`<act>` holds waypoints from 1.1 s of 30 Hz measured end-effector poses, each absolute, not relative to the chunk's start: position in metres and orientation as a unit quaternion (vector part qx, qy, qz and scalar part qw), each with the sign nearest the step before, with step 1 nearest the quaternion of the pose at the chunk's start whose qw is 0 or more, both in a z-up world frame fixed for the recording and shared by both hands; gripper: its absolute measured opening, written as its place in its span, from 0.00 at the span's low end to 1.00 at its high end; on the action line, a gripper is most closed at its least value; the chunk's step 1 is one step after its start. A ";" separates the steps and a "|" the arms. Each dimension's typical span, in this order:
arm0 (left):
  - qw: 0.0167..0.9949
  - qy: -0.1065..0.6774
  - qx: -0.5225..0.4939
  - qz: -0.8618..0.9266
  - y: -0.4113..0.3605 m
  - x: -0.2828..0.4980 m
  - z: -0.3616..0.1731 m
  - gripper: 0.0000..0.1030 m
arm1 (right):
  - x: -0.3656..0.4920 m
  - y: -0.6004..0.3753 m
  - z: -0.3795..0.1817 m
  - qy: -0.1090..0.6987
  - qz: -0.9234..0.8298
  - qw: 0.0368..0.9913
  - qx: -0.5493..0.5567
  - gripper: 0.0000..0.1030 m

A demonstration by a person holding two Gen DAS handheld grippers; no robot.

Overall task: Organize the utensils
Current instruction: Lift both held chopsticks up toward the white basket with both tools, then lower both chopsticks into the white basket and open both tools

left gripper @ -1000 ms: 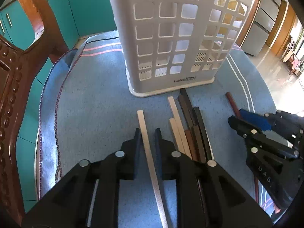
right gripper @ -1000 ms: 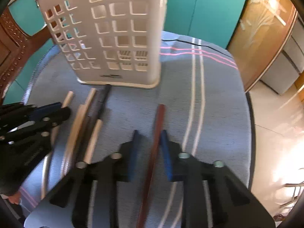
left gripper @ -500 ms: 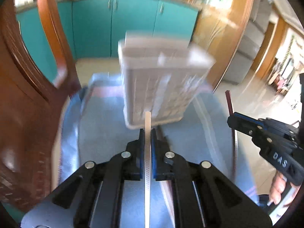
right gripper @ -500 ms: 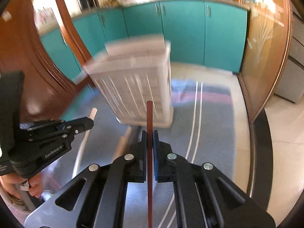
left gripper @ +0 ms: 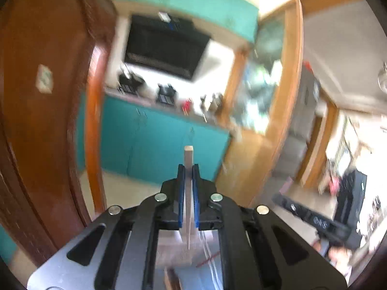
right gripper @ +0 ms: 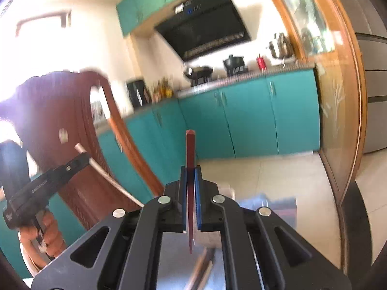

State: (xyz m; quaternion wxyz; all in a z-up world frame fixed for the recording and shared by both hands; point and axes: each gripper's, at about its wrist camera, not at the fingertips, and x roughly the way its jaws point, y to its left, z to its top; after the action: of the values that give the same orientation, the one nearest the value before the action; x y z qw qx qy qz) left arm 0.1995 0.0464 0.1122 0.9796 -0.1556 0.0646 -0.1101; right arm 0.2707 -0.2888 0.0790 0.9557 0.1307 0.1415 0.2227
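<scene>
Both lifted well clear of the table since a second ago, now pointing across the kitchen instead of down at the cloth. Left gripper (left gripper: 188, 169) pinching the white chopstick (left gripper: 188, 159), earlier lying loose between spread jaws. Right gripper (right gripper: 191, 170) likewise clamped on the red chopstick (right gripper: 190, 149), tip poking past the pads. White basket (right gripper: 228, 194) now only a blur below; remaining chopsticks (right gripper: 203, 265) still down there.
</scene>
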 end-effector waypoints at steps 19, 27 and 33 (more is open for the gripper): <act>0.983 0.147 -0.105 -0.035 0.019 0.287 0.027 0.07 | 0.322 -0.246 0.014 0.154 0.120 0.979 0.052 0.06; 0.980 0.157 -0.116 -0.037 0.024 0.284 0.025 0.16 | 0.303 -0.257 0.020 0.145 0.104 0.983 0.046 0.40; 0.981 0.134 -0.133 -0.048 0.031 0.254 0.029 0.22 | 0.256 -0.271 0.037 0.103 0.115 0.987 0.049 0.42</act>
State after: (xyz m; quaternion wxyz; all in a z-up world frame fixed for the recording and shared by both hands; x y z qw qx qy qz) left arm 0.2541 0.0314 0.0289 0.9808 -0.1334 0.1342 -0.0479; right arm 0.2556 -0.2707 0.0368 0.9868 0.0487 0.1028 0.1154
